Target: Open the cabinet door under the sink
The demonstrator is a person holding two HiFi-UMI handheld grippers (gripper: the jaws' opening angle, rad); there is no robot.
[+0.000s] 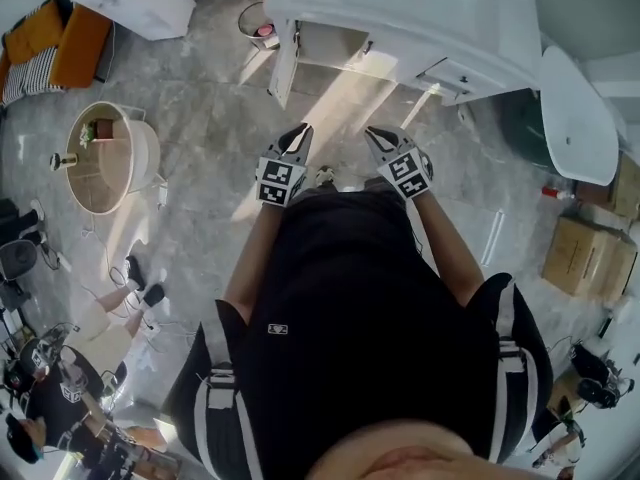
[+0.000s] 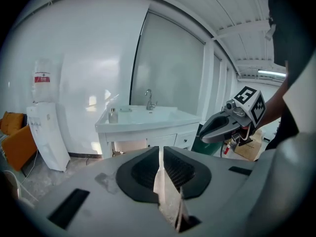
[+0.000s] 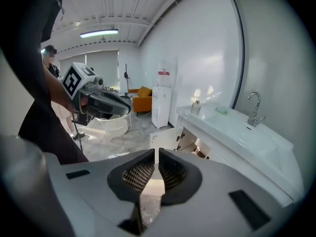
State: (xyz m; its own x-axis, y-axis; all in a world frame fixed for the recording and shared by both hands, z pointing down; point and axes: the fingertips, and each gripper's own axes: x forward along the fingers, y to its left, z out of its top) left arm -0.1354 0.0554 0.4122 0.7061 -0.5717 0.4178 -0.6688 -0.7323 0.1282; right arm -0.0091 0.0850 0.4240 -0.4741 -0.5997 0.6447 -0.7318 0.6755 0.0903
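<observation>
The left gripper (image 2: 161,150) has its two dark ribbed jaws pressed almost together, with only a thin slit between them and nothing in it. The right gripper (image 3: 156,152) is the same, its jaws closed to a narrow slit and empty. In the head view both grippers are held side by side in front of the person's black-clad torso (image 1: 350,298), tips pointing toward the white vanity with a sink basin (image 1: 400,23) and well apart from it. Each gripper view shows the other gripper hanging in the air beside it, marker cube on top. The white cabinet door under the sink (image 3: 163,140) stands swung outward at the vanity's left end, with the opening behind it lit. A chrome tap (image 3: 254,107) rises from the back of the basin. The grey marbled floor (image 1: 200,138) lies between the person and the vanity. Farther off are a white water dispenser (image 2: 47,132) against the wall and an orange sofa (image 3: 140,93).
</observation>
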